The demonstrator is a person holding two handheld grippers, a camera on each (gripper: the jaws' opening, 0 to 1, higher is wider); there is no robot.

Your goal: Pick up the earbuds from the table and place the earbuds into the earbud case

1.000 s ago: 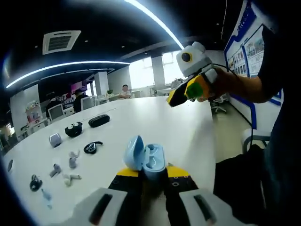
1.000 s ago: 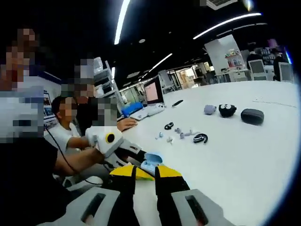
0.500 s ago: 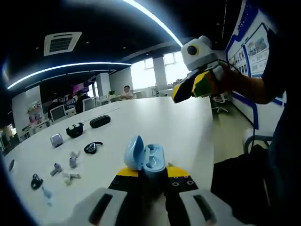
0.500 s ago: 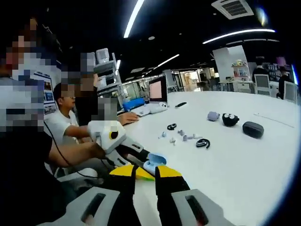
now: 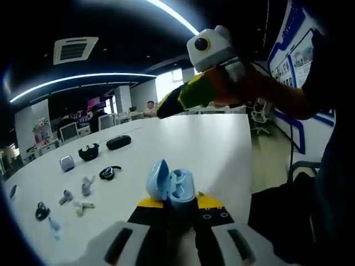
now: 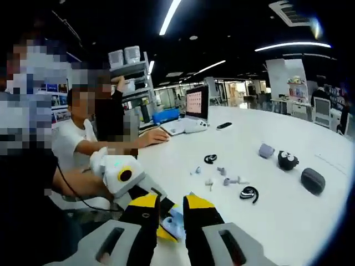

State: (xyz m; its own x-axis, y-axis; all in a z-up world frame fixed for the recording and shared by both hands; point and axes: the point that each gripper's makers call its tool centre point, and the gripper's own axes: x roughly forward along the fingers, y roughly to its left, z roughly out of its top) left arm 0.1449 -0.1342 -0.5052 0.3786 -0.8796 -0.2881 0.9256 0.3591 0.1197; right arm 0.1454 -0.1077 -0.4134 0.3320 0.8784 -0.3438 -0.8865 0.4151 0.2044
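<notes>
My left gripper (image 5: 180, 202) is shut on an open light-blue earbud case (image 5: 172, 187), held up near the table's edge. Several small pale earbuds (image 5: 83, 186) lie on the white table (image 5: 194, 138) to the left, with two black ear-hook buds (image 5: 109, 173) among them. My right gripper (image 5: 163, 110) reaches in above the table from the upper right. In the right gripper view its jaws (image 6: 172, 200) stand a narrow gap apart with nothing between them. The case (image 6: 173, 223) and the left gripper (image 6: 119, 174) show low behind them, and the earbuds (image 6: 221, 172) lie farther out.
A lavender case (image 6: 266, 150), a black case with eyes (image 6: 287, 159) and a black oval case (image 6: 313, 180) sit beyond the earbuds. A laptop (image 6: 194, 108) and a phone (image 6: 224, 125) stand at the far end. People (image 6: 77, 138) sit along the table's left side.
The right gripper has swung left across the left gripper view and now points over the table. The right gripper view has shifted, with the case lower behind its jaws. The left gripper still holds the case.
</notes>
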